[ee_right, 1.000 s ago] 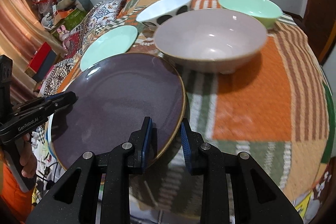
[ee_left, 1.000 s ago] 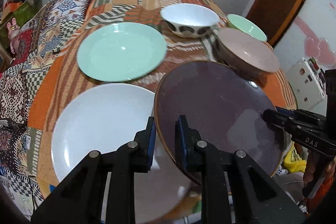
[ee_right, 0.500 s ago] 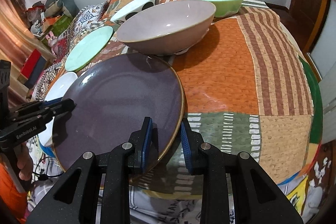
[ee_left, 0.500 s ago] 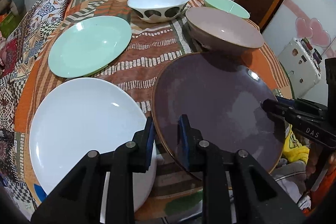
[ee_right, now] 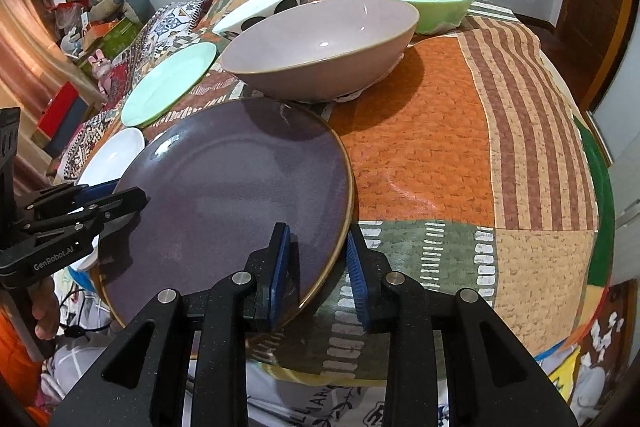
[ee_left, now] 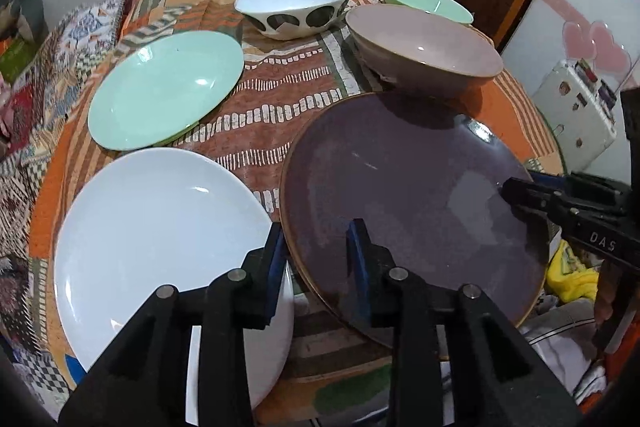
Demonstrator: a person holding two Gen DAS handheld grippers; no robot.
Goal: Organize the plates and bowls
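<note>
Two tongs are meeting on one purple plate (ee_left: 412, 187). In the left wrist view the plate is lying face up and close to flat on the surface (ee_left: 280, 99), where a second ago it was riding higher and overlapping the white plate (ee_left: 160, 227). It is now sitting just beside that plate with a strip of cloth showing between them, and its near edge is hanging out past the surface's edge. Being round, it is showing no long axis and is pointing nowhere in particular. The left tongs (ee_left: 316, 239) are standing spread astride the near rim. They have just been opening, with one pad over the plate's face and the other clear of the rim on the white plate's side. The right tongs (ee_left: 516, 193) are reaching in from the right onto the opposite rim. In the right wrist view those tongs are pinching the plate's edge, one pad on the face and one at the outer rim. The plate's far rim is lying just in front of the pinkish bowl (ee_right: 320, 39), whereas a second ago the plate was tilting up more steeply.
</note>
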